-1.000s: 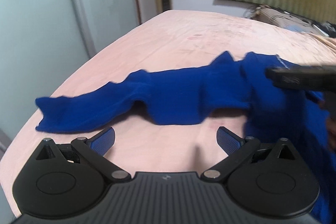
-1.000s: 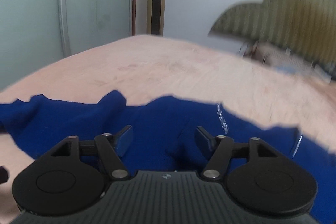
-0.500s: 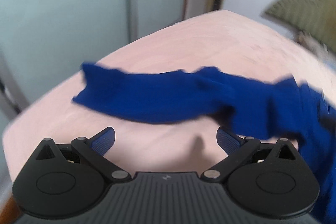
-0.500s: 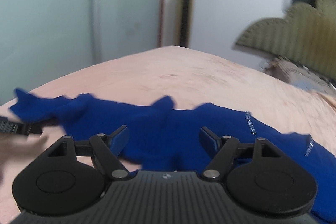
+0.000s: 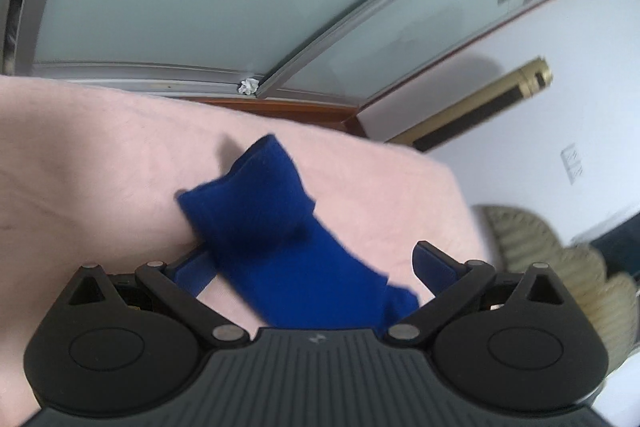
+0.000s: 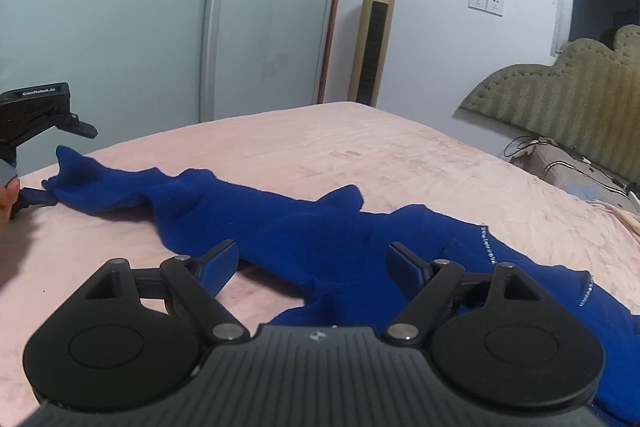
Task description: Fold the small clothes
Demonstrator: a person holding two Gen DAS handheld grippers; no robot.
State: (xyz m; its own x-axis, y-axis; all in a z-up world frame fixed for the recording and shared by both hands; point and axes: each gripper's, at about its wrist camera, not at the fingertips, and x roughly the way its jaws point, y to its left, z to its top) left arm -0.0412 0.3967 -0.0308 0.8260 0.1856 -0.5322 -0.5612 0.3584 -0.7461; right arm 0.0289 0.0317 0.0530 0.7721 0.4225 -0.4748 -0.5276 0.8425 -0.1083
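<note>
Blue knit garment [image 6: 304, 227] lies strung out across the pink bed [image 6: 360, 147] — left gripper [image 5: 316, 263] open astride its sleeve end, seemingly for a pinch, right gripper [image 6: 312, 267] opening over the middle

A deep blue top [image 6: 320, 227] lies on a pink bed [image 6: 360, 147]. The doors [image 6: 160, 7] are pale green with flowers.

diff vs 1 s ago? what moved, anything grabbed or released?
The left tongs swung out to the blue garment's sleeve end and rolled hard, so the sleeve now lies between open fingers, not gripped. The right tongs are opening, empty, with the garment beyond them. The garment stays strung across the pink bed.
</note>
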